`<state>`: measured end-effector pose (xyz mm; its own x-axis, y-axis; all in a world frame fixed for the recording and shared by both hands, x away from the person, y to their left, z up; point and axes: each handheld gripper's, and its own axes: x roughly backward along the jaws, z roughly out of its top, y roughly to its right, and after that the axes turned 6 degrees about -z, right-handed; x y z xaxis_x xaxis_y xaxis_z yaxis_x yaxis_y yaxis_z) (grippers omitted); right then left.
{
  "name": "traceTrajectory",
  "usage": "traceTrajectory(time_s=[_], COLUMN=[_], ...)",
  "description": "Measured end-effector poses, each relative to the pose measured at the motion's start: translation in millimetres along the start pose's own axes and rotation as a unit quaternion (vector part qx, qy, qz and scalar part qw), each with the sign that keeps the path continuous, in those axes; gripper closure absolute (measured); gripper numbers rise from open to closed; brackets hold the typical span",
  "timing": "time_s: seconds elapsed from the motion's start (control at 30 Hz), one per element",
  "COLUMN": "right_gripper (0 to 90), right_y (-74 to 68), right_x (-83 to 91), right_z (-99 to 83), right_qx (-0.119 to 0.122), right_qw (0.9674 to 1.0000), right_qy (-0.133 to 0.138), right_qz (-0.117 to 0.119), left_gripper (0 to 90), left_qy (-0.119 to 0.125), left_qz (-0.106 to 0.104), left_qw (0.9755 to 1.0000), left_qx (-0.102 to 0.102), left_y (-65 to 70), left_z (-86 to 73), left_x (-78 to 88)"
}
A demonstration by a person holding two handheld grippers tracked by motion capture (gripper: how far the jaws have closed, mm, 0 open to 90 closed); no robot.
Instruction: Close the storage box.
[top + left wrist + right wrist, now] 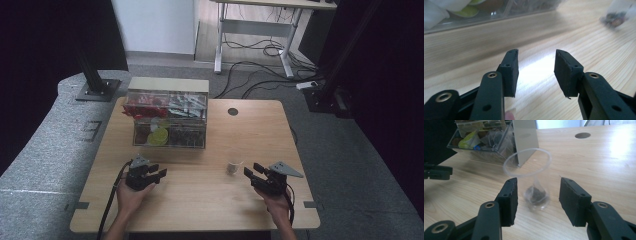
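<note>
Presently a clear plastic cup [532,182] is seen standing upright on the table [200,200], right of centre, with a dark tea bag [535,194] lying in its bottom. The right gripper [537,197] is held just short of the cup, jaws apart, with no pad pressed on it; nothing is gripped. The left gripper [536,72] is likewise held with jaws parted over bare wood, empty, near the front of the clear organiser box [168,120]. As a judgement, the bag appears already placed in the cup, and what is left is likely handling of the cup itself or a further fetch from the box; which of these cannot be told. From the high view the whole layout is given: box at the far left-centre, cup [233,166] between the two grippers and nearer the right one [252,175], left gripper [155,172] well apart from it. From the right gripper view the bag inside the cup and its string are made out, which the high view leaves too small. From the left gripper view the box's lower edge and a blurred cup far off are shown.
</note>
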<state>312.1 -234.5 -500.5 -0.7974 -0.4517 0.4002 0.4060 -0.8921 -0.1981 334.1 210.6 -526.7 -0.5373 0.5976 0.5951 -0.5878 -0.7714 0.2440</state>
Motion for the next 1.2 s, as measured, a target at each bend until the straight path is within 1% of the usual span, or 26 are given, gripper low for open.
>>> traceTrajectory(time_s=[0.07, 0.13, 0.17, 0.23, 0.27, 0.3, 0.33, 0.4, 0.5, 0.6, 0.67, 0.87, 1.03, 1.2], right_gripper=[48.6, 48.4, 48.4, 48.2, 48.1, 47.9, 47.8, 47.3, 47.1, 47.0, 46.9, 46.5, 46.1, 45.8], right_y=[3.5, 7.0, 8.6, 11.5, 13.2, 15.0, 16.7, 20.7, 26.3, 31.7, 34.3, 35.0, 33.1, 32.7], right_x=[2.2, 4.2, 5.4, 7.9, 9.1, 9.9, 10.5, 11.3, 11.5, 11.1, 10.1, 6.9, 3.5, 3.2], right_z=[-3.5, -6.8, -8.4, -11.6, -13.2, -14.9, -16.9, -21.2, -28.6, -36.0, -40.8, -47.5, -49.0, -48.7], right_qx=[-0.005, -0.010, -0.011, -0.009, -0.005, -0.001, 0.000, 0.005, 0.004, 0.000, 0.002, 0.015, 0.024, 0.026], right_qw=[1.0000, 0.9999, 0.9999, 0.9999, 0.9999, 0.9998, 0.9997, 0.9993, 0.9987, 0.9979, 0.9971, 0.9945, 0.9935, 0.9935], right_qy=[-0.001, -0.004, -0.006, -0.007, -0.010, -0.011, -0.013, -0.021, -0.034, -0.047, -0.056, -0.079, -0.089, -0.088], right_qz=[-0.003, -0.004, -0.005, -0.008, -0.013, -0.018, -0.021, -0.031, -0.039, -0.045, -0.052, -0.067, -0.068, -0.068], left_gripper=[54.8, 53.9, 53.9, 53.9, 53.6, 53.6, 53.6, 53.5, 53.1, 52.1, 52.0, 52.1, 51.2, 50.9], left_qy=[-0.006, -0.017, -0.017, -0.024, -0.025, -0.022, -0.021, -0.022, -0.031, -0.028, -0.028, -0.029, -0.031, -0.030], left_qz=[-0.003, -0.001, 0.002, 0.008, 0.015, 0.018, 0.015, 0.018, 0.021, 0.022, 0.023, 0.033, 0.039, 0.036], left_qw=[1.0000, 0.9999, 0.9998, 0.9997, 0.9996, 0.9996, 0.9997, 0.9996, 0.9993, 0.9994, 0.9993, 0.9990, 0.9987, 0.9989], left_qx=[0.006, 0.003, 0.005, 0.001, -0.003, -0.002, -0.001, 0.001, 0.000, 0.002, 0.003, 0.002, -0.002, 0.002], left_y=[0.4, 1.4, 2.2, 2.3, 2.5, 2.6, 2.2, 2.8, 3.3, 4.9, 5.3, 5.9, 7.7, 7.0], left_z=[-7.2, -13.8, -17.0, -21.2, -22.3, -23.6, -24.7, -27.2, -33.1, -36.3, -37.5, -37.5, -37.0, -36.9], left_x=[-0.7, -0.7, 0.2, 2.7, 3.9, 5.0, 6.4, 7.8, 9.1, 12.4, 13.9, 13.6, 12.5, 12.5])
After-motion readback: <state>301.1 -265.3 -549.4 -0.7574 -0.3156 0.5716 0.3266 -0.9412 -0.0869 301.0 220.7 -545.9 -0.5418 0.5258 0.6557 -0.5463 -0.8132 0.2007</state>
